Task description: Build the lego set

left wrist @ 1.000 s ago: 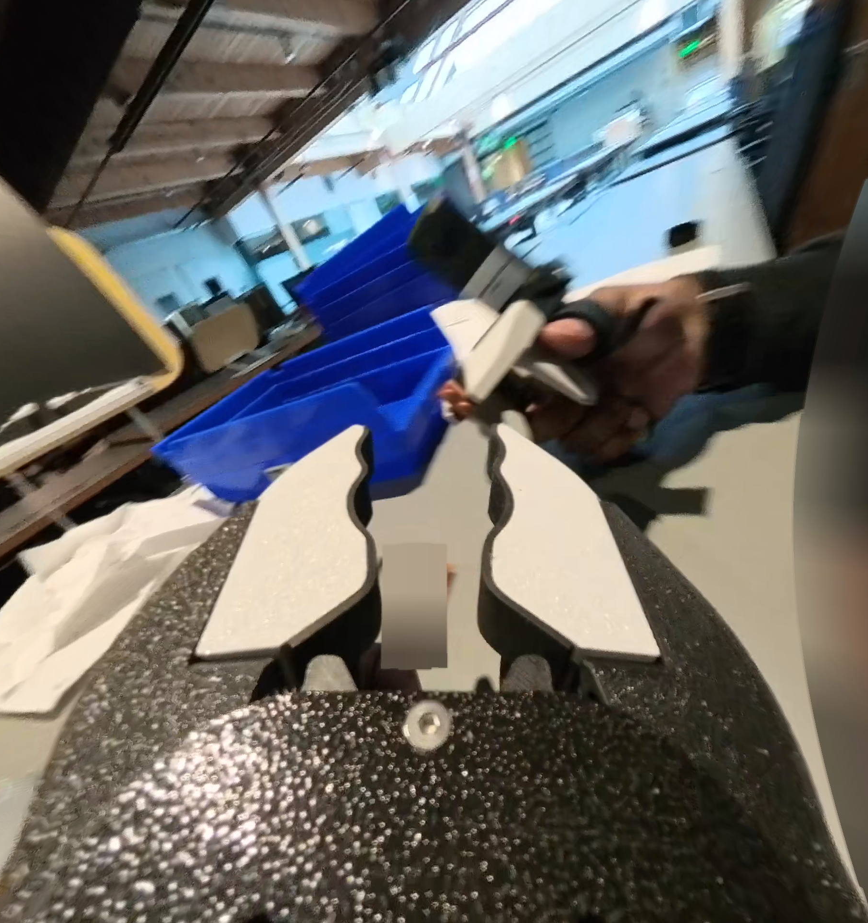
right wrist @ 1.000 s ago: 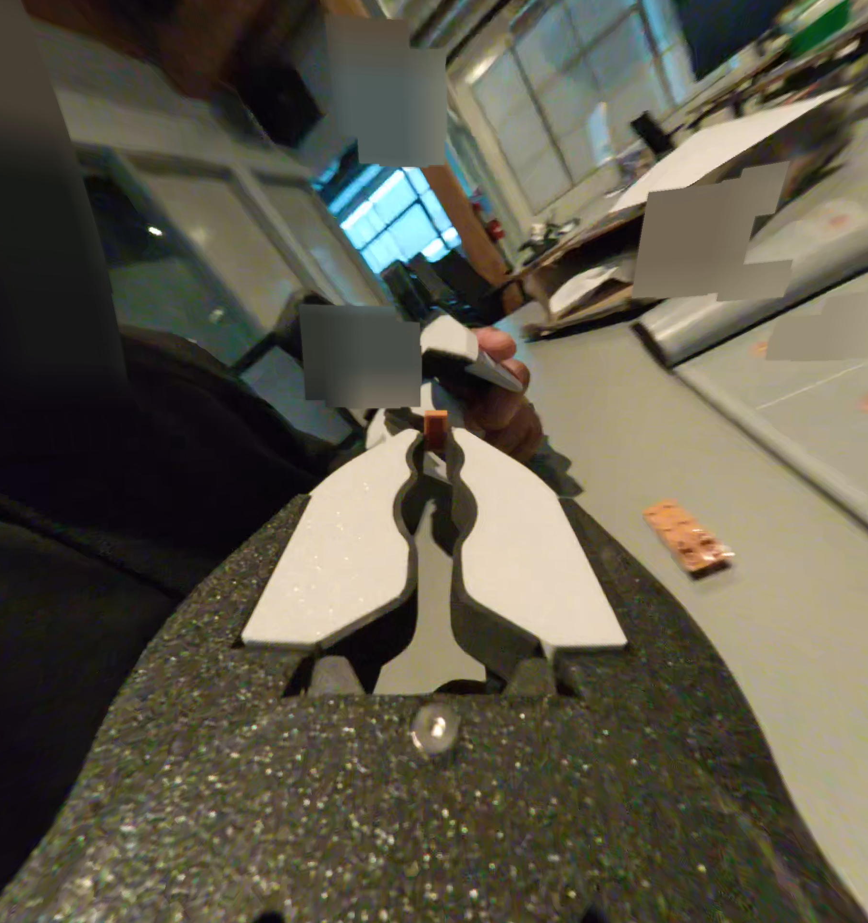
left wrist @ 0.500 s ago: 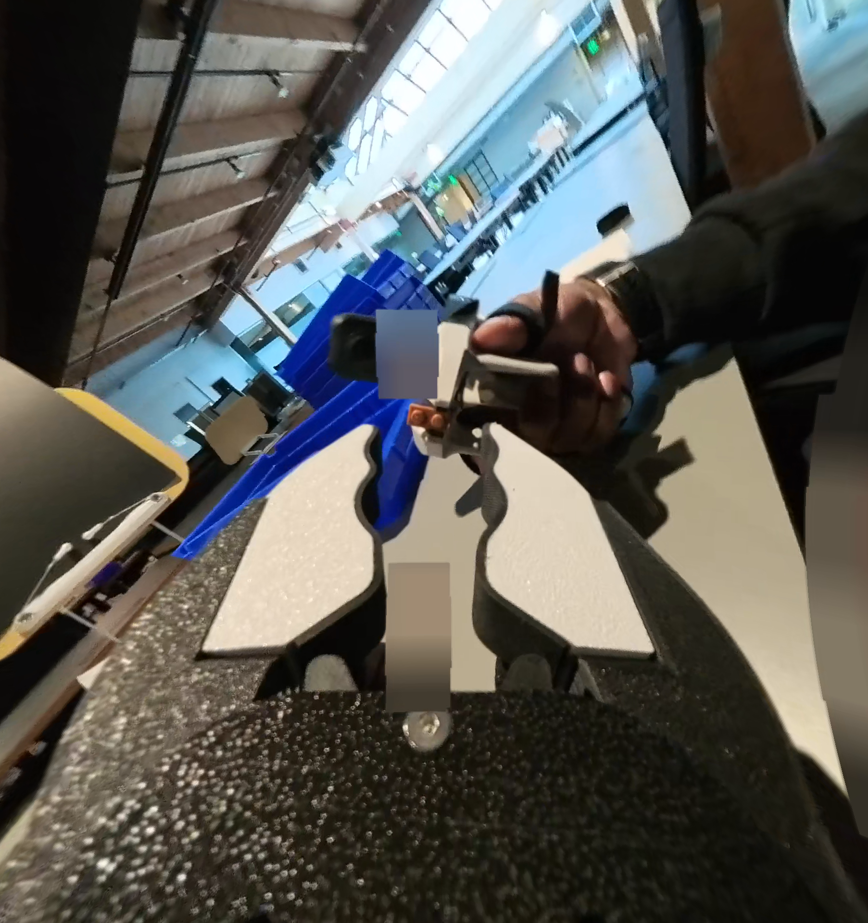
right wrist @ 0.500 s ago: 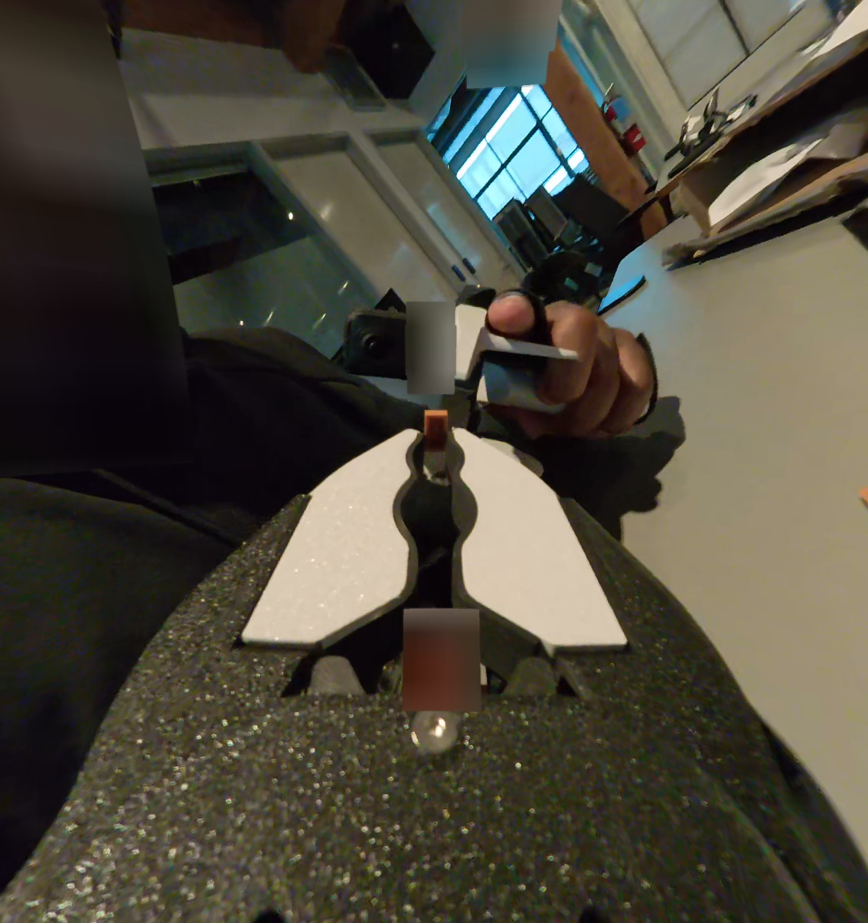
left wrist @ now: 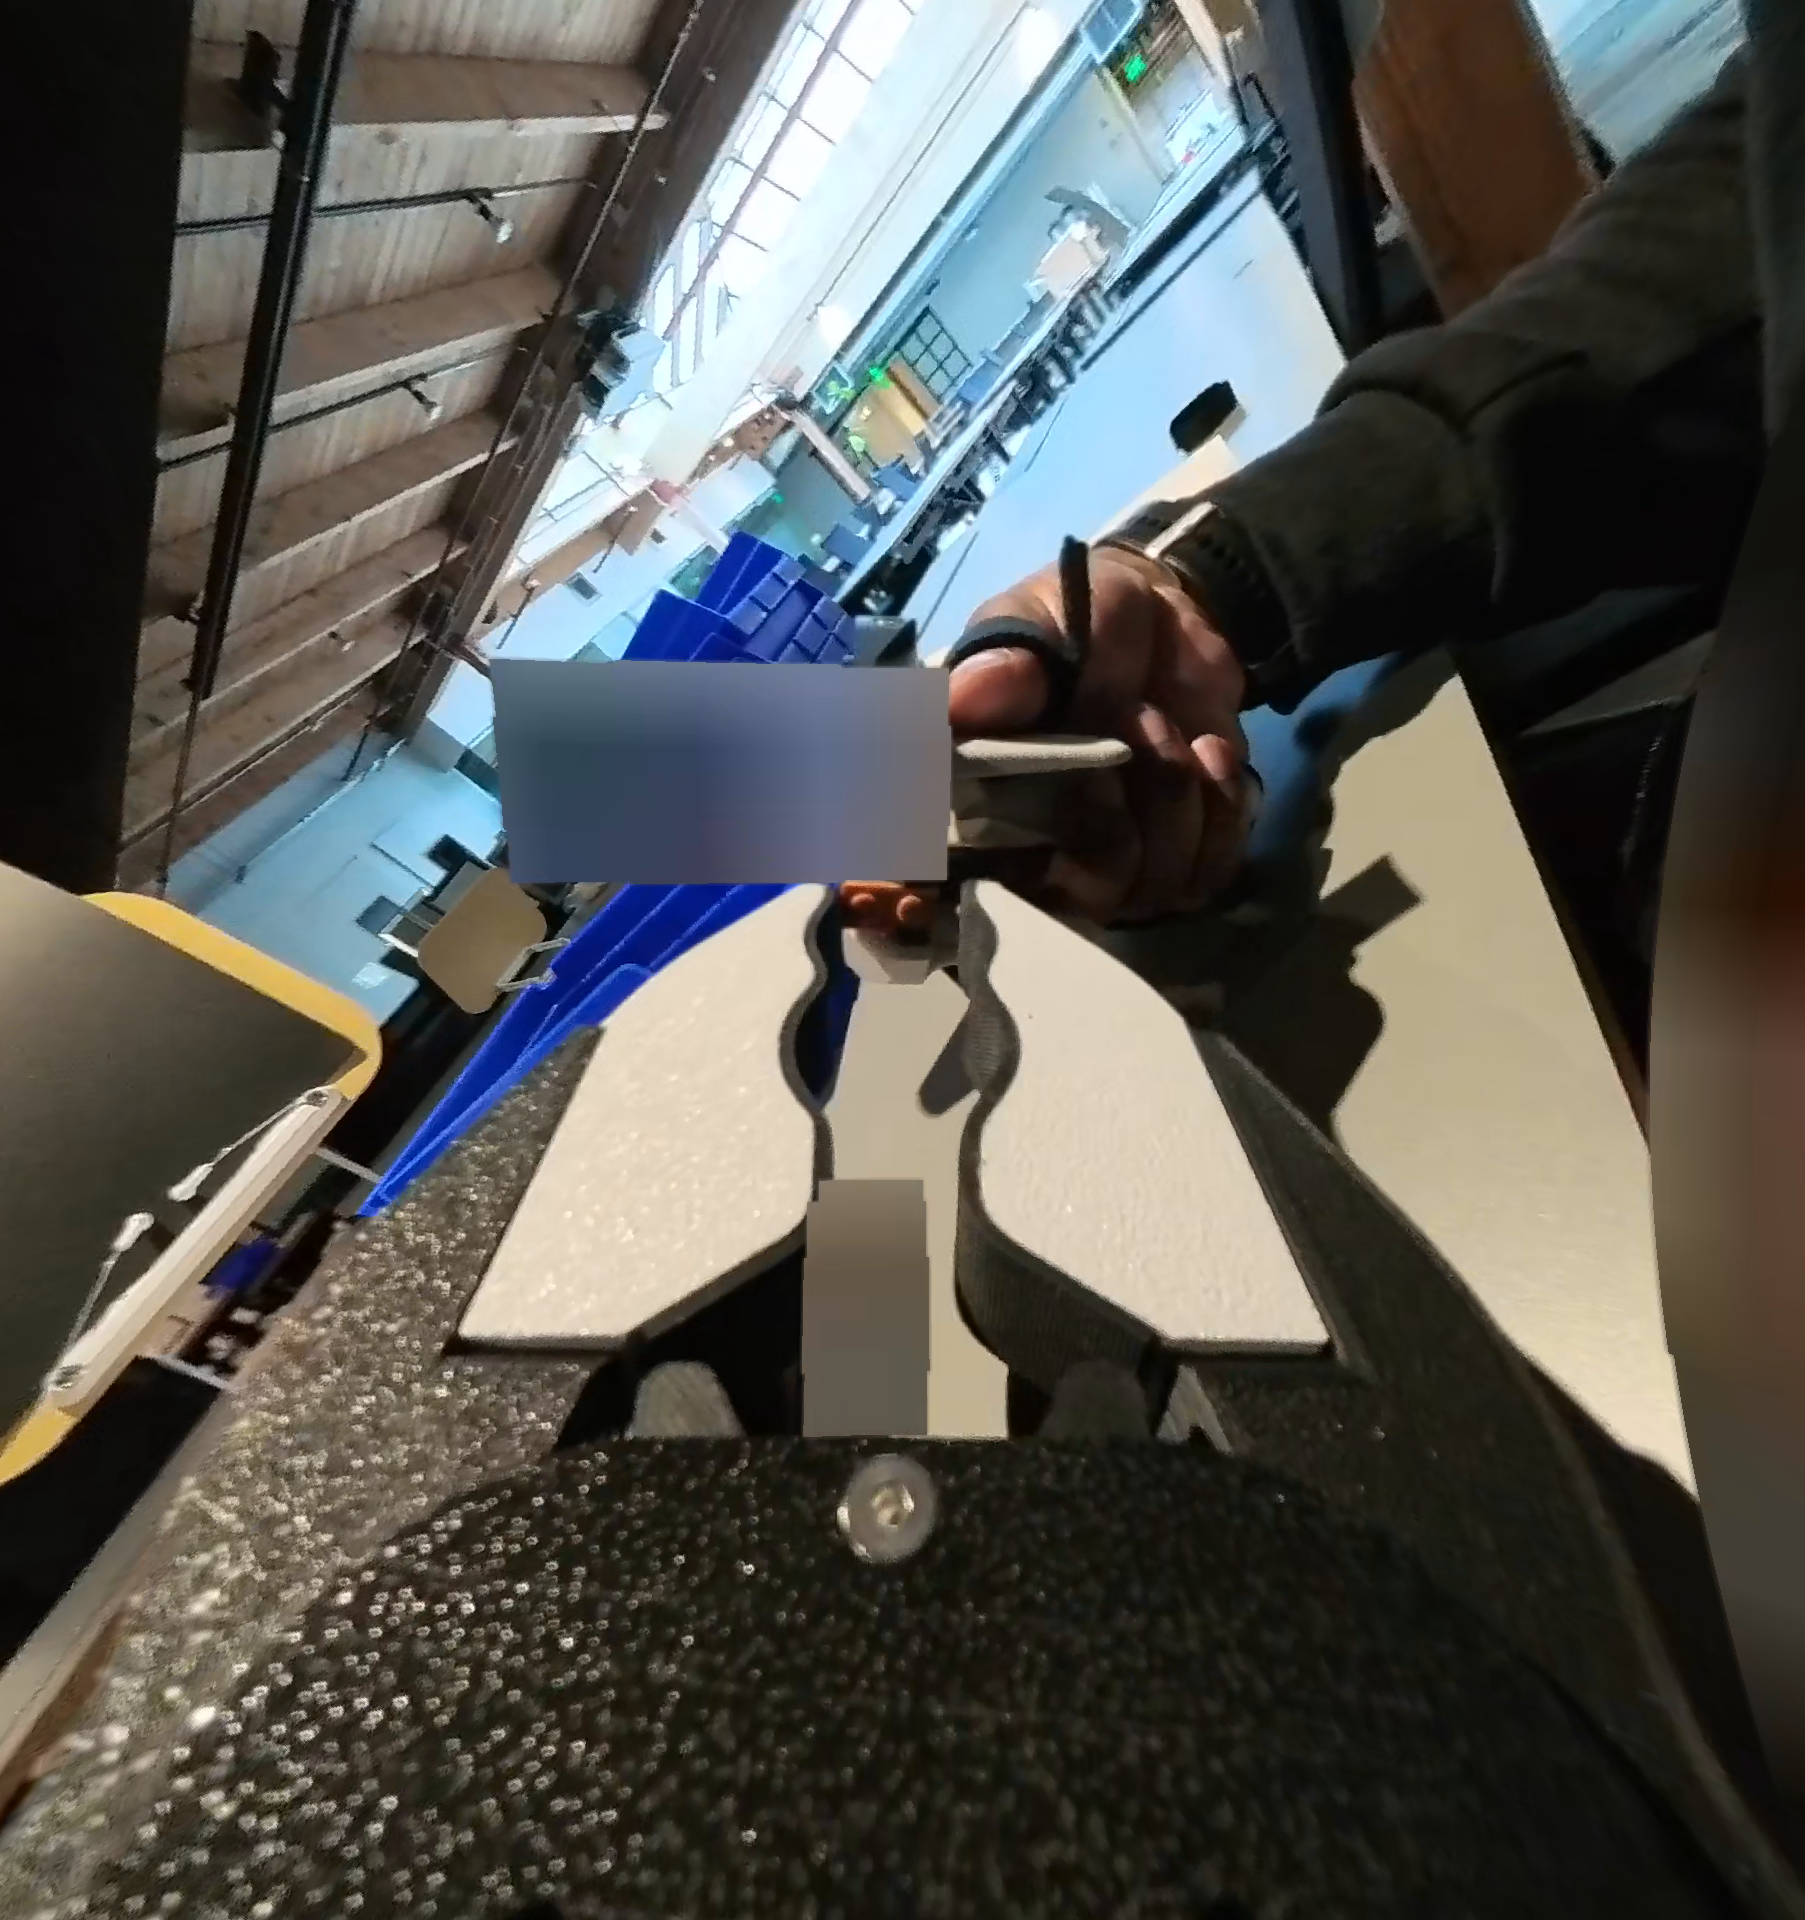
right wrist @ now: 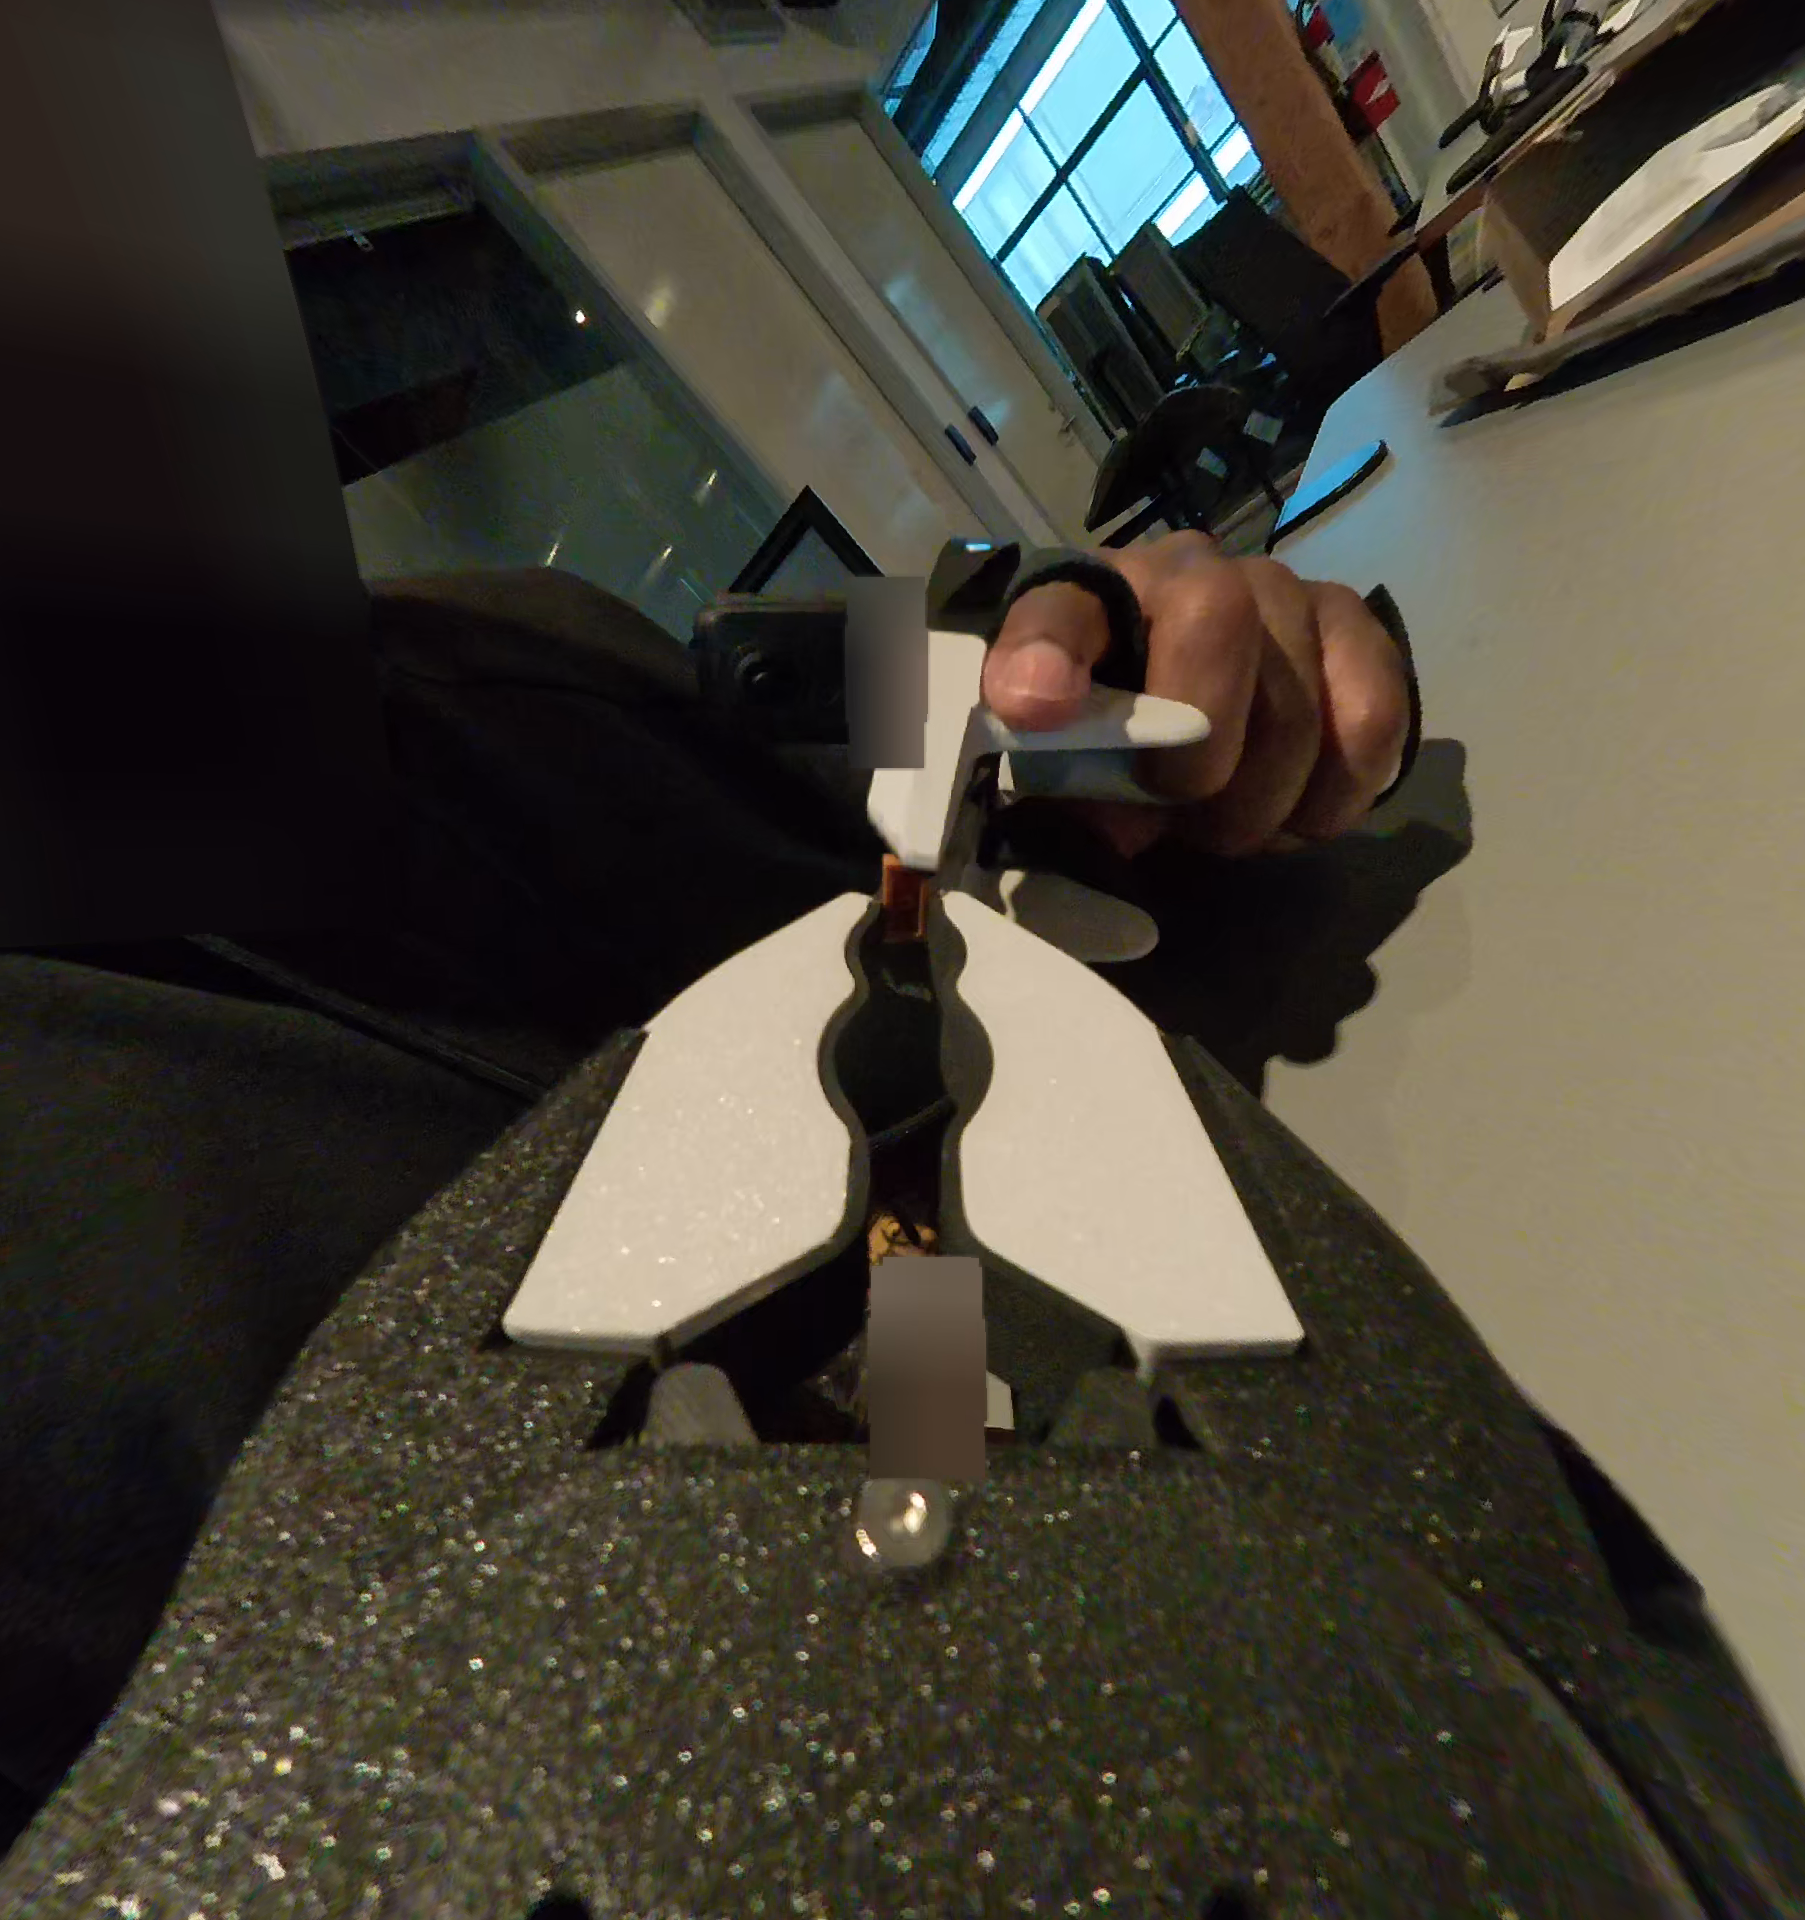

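Observation:
My right gripper (right wrist: 903, 914) is shut on a small orange brick (right wrist: 903, 902) held at its fingertips. My left gripper (left wrist: 893, 925) is open, and the orange brick (left wrist: 877, 902) sits right at the gap between its tips. Both grippers are held in the air above the grey table (left wrist: 1449, 1039) and face each other tip to tip. In the right wrist view the left gripper's white finger (right wrist: 919, 800) meets the top of the brick. A hand (left wrist: 1116, 748) holds the right gripper, and a blurred patch hides most of that gripper.
Blue bins (left wrist: 607, 997) stand at the table's far left, next to a tablet in a yellow case (left wrist: 98, 1091). Cardboard and papers (right wrist: 1656, 239) lie at the far right of the table (right wrist: 1656, 831). A dark sleeve (right wrist: 462, 831) fills the left. My two grippers' fingertips are within a few centimetres of each other.
The two grippers have come together. The right gripper with the orange brick has moved in to the left gripper's open tips, and both views have tilted upward.

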The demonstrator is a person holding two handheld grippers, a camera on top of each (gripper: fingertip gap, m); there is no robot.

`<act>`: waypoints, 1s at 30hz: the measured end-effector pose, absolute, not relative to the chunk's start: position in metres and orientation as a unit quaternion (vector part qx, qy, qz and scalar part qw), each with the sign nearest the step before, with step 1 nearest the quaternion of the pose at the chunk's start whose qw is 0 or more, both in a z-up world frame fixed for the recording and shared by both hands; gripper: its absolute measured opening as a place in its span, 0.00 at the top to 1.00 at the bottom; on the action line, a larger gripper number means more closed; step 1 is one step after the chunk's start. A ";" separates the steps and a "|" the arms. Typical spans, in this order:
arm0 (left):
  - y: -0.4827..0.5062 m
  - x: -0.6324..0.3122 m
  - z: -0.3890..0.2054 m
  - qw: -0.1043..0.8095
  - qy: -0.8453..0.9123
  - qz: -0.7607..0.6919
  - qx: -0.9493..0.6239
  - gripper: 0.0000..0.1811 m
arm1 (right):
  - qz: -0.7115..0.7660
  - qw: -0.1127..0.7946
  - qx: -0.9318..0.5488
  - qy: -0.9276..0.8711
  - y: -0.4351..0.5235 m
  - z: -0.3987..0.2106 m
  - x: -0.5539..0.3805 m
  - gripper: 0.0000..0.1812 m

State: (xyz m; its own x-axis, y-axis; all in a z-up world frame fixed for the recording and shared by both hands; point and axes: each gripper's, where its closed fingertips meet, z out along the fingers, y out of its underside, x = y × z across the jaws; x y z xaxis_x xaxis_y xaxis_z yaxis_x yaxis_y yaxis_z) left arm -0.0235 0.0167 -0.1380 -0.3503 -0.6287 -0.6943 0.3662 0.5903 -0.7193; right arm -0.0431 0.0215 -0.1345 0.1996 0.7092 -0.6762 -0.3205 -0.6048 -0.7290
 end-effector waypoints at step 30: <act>0.115 0.014 -0.167 0.447 0.705 -0.428 -0.346 0.91 | 0.198 0.500 -0.774 -0.334 0.096 -0.182 0.032 0.81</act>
